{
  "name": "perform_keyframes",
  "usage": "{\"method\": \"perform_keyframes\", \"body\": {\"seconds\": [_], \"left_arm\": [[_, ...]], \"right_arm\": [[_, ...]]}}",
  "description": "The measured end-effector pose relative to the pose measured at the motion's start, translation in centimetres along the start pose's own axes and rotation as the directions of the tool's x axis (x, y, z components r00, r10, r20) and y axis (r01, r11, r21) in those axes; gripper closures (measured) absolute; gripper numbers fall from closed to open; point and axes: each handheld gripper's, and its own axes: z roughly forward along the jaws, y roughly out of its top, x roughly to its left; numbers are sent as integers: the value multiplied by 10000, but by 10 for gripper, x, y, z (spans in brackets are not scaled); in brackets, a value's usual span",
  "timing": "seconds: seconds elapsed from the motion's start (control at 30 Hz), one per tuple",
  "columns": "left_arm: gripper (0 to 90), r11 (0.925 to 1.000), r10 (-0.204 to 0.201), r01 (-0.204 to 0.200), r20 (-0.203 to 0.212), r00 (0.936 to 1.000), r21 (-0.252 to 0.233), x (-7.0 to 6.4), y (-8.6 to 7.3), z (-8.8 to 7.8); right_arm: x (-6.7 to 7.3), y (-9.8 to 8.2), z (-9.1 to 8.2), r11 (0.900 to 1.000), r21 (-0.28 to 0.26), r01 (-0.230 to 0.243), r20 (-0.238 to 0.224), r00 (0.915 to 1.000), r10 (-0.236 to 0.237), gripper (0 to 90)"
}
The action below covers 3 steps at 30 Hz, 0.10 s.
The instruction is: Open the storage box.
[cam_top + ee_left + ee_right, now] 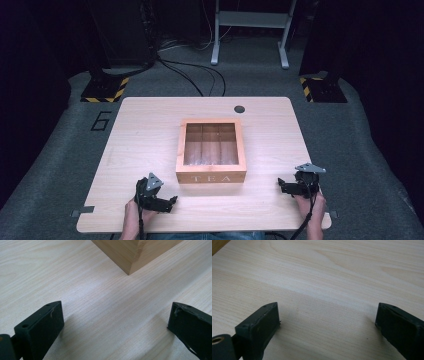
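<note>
Grey carpet surrounds the pale desk (pixel 150 125), where a wooden tea box (pixel 211 150) with a glass lid sits at centre. Left tongs (pixel 172 201) rest at the box's seven o'clock, jaws spread wide, nothing between them. Right tongs (pixel 281 184) sit at its four o'clock, likewise released and empty.

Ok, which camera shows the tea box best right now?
The high view: the whole tea box shows, glass lid and TEA lettering included. The left gripper view catches one bottom corner; the right gripper view, a sliver at its top-left edge.
</note>
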Motion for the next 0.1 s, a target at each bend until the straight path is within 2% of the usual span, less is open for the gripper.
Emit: {"method": "perform_keyframes", "body": {"seconds": [0.1], "left_arm": [[0, 10000, 16, -16, -37, 10000, 43, 0, 0, 0]], "right_arm": [[0, 0, 0, 10000, 4, 10, -3, 10000, -10, 48]]}}
